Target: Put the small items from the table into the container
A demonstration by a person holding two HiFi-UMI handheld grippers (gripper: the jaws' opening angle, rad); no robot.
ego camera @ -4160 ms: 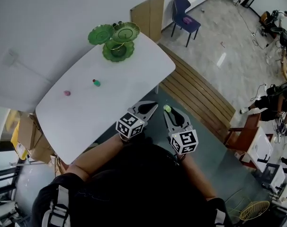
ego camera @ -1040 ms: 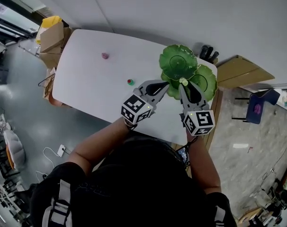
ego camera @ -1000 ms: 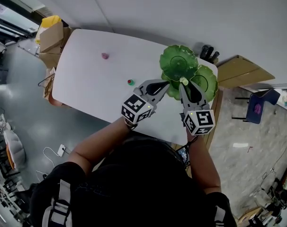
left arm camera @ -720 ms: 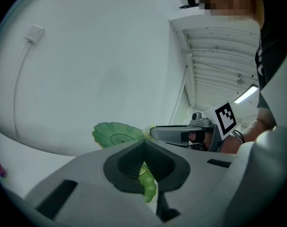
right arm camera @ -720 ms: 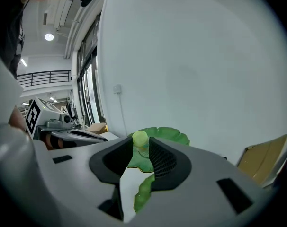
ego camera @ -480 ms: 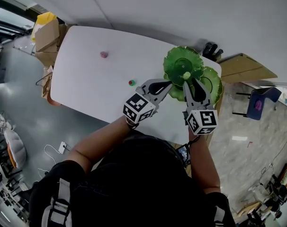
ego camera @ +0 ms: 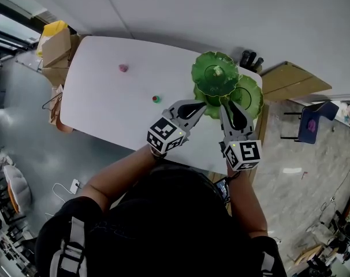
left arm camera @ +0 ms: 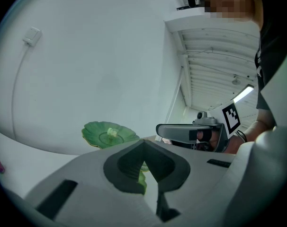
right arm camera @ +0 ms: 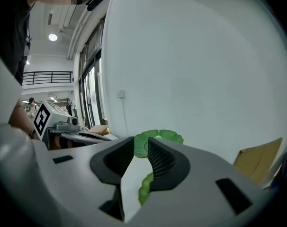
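Right gripper [ego camera: 225, 103] at rim of green tiered stand [ego camera: 205, 81], jaws narrowly apart, empty. Pale item [ego camera: 219, 71] lies on top plate. Left gripper [ego camera: 198, 104] alongside, jaws together, holding nothing. Red-green item [ego camera: 156, 98] and pink item [ego camera: 123, 68] sit on open table [ego camera: 100, 114], well clear of edges, probably easy reach.

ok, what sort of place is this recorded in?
Probably an office or lab workspace: a white table against a bare wall, cardboard boxes at its end, and a blue chair on polished floor.
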